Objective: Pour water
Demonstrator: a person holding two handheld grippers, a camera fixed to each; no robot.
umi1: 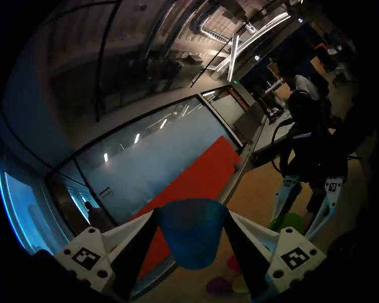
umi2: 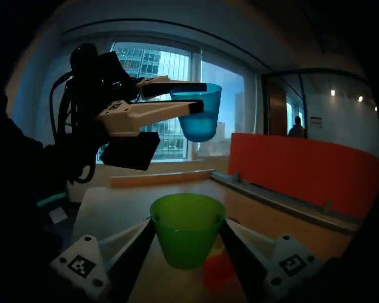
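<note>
My left gripper [umi1: 192, 214] is shut on a translucent blue cup [umi1: 192, 232], its fingers pressing both sides. In the right gripper view the same left gripper [umi2: 202, 98] holds the blue cup [umi2: 197, 113] upright and high at the upper middle; the cup's lower part looks darker, as if it holds liquid. My right gripper [umi2: 188, 222] is shut on a green cup [umi2: 188, 230], which stands upright and lower than the blue one. The left gripper view shows the right gripper [umi1: 293, 224] at the right with the green cup [umi1: 286, 221] between its fingers.
A wooden table [umi2: 270, 212] lies below, with an orange divider [umi2: 311, 166] along its far side and a white sheet [umi2: 108, 207] on the left. Small coloured pieces [umi2: 217, 267] lie under the green cup. Large windows [umi2: 154, 65] are behind. A person [umi2: 294, 129] stands far off.
</note>
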